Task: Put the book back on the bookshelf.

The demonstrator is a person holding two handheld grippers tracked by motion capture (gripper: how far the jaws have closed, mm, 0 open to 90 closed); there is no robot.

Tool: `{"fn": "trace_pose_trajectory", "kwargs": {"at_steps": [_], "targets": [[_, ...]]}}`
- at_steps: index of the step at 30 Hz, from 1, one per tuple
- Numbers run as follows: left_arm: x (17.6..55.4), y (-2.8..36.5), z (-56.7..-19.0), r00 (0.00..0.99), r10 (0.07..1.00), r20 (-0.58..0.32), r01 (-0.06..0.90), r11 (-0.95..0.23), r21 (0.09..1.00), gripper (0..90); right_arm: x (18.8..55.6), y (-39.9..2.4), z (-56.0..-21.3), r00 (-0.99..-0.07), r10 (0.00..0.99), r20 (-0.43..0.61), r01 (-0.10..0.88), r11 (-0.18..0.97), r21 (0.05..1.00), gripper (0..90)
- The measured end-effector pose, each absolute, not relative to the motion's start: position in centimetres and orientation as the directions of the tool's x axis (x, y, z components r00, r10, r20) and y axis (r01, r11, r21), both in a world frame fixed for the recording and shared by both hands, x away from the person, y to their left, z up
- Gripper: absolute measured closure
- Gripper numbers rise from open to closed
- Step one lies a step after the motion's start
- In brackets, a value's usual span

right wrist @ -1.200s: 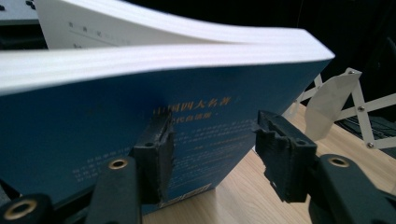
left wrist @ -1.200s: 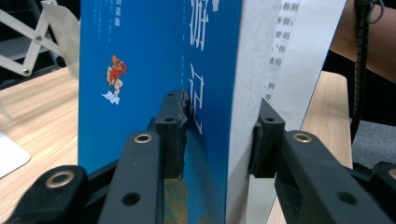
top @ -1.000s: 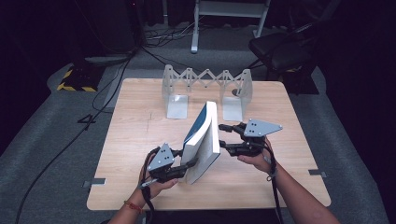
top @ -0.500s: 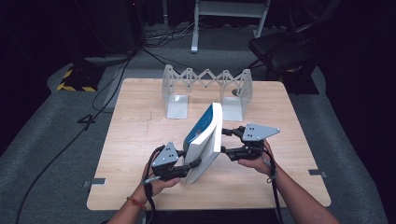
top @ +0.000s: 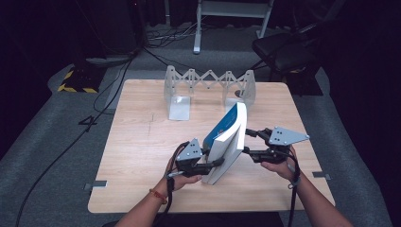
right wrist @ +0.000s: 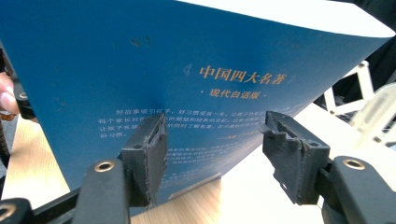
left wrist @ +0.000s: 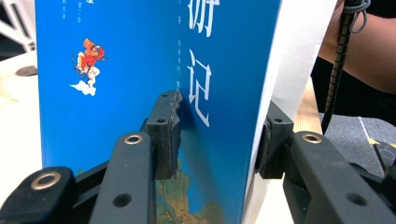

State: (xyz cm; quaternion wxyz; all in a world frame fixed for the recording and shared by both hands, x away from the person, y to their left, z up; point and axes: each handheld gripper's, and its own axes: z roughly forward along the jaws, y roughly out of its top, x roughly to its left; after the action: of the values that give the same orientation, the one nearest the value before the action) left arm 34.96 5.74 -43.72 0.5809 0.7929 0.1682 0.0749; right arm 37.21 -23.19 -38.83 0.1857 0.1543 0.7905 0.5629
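Left tongs (left wrist: pixel 219 126): clenched on the book (top: pixel 229 135), one pad flat on the blue front cover, the other on the far side of its thickness. Gripped low and close to the near bottom corner, probably so that the volume can be pivoted and steered from one firm hold.

Right tongs (right wrist: pixel 212 135): released, nothing between the pads, both tips up against the dark blue back cover. Whether they actually press on it cannot be told. Likely placed there as a prop, to stop the book toppling toward the right edge of the tabletop (top: pixel 137 156) while the other hand carries the load.

Book: standing on its lower edge rather than lying flat, tilted with its top toward the far edge. Resting near the middle of the tabletop, somewhat toward the near edge and the right side, between the two hands. Upright stance suggests readiness for shelving, not for laying down.

Farther out: a white folding rack (top: pixel 208 80) along the far edge, well apart from the book, with bare space between its end plates. Most probable destination, so the tilt toward it fits a coming push or lift in that direction.
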Motion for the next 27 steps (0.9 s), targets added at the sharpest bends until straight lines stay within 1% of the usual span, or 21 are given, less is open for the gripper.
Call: {"fn": "trace_pose_trajectory", "kwargs": {"at_steps": [6,11,17,18,20,22,26,27], "targets": [[35.4,4.2,-43.7,0.942,0.328,-0.071,0.166,-0.272,0.948,58.8,36.6,-25.0,-38.9,-0.866,0.487,-0.119,0.045,0.313,0.949,40.7],[35.5,4.0,-43.5,0.945,0.32,-0.071,0.165,-0.277,0.947,57.1,36.3,-25.7,-39.2,-0.858,0.503,-0.108,0.057,0.302,0.951,40.7],[34.9,4.4,-43.2,0.945,0.323,-0.052,0.159,-0.316,0.935,49.1,35.9,-25.3,-39.0,-0.858,0.499,-0.125,0.039,0.306,0.951,41.1],[34.7,4.5,-43.1,0.946,0.323,-0.035,0.148,-0.334,0.931,47.9,35.8,-25.2,-38.9,-0.859,0.496,-0.123,0.041,0.306,0.951,41.2],[34.5,4.9,-42.9,0.951,0.308,-0.041,0.152,-0.347,0.926,45.6,35.7,-24.8,-38.8,-0.859,0.494,-0.132,0.03,0.308,0.951,41.5],[34.0,5.1,-42.8,0.952,0.305,-0.006,0.13,-0.387,0.913,45.3,35.5,-24.4,-38.7,-0.863,0.486,-0.139,0.021,0.308,0.951,41.5],[32.9,5.0,-42.9,0.952,0.306,0.02,0.117,-0.422,0.899,38.0,35.2,-23.9,-38.8,-0.865,0.48,-0.146,0.015,0.315,0.949,42.0],[32.6,4.8,-42.9,0.951,0.309,0.022,0.117,-0.423,0.899,34.8,35.2,-23.9,-38.9,-0.868,0.477,-0.141,0.02,0.317,0.948,42.0]]}}
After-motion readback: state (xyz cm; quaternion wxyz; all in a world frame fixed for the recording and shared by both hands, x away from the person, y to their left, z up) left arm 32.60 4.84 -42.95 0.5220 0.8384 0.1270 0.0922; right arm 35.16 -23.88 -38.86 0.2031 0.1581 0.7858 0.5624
